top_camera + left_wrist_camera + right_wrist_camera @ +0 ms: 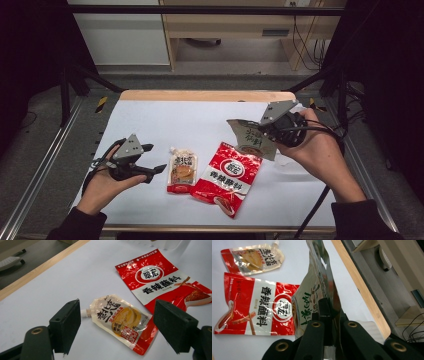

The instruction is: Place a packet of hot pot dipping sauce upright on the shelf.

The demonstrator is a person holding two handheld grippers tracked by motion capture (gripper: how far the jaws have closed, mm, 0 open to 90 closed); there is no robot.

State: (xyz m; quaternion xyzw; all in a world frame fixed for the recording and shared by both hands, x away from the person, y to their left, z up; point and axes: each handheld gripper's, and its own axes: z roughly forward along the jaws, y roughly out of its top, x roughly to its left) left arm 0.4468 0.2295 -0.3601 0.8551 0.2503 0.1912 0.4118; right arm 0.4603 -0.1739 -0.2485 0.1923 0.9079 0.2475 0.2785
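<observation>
high view: the right gripper (264, 131) is lifted off the white table (200, 120) at its right side, jaws pressed together on the lower edge of a crinkled beige-and-silver foil sauce packet with green lettering (250, 139), which hangs clear of the surface and tilts toward the middle. in the right gripper view that packet (317, 295) stands edge-on straight up from the pinched jaws.

the left gripper (150, 160) rests low at the table's left, jaws spread with nothing between them. just ahead of it lies a small clear spouted pouch with a red bottom band (182, 172), flat, its long axis running toward the far edge, spout end farthest from the person. in the left gripper view the pouch (120, 320) sits between the two pads' lines of sight, spout pointing at the left pad. touching its right side is a flat red-and-white seasoning bag (227, 177). the left hand looks much the nearer one for either.
</observation>
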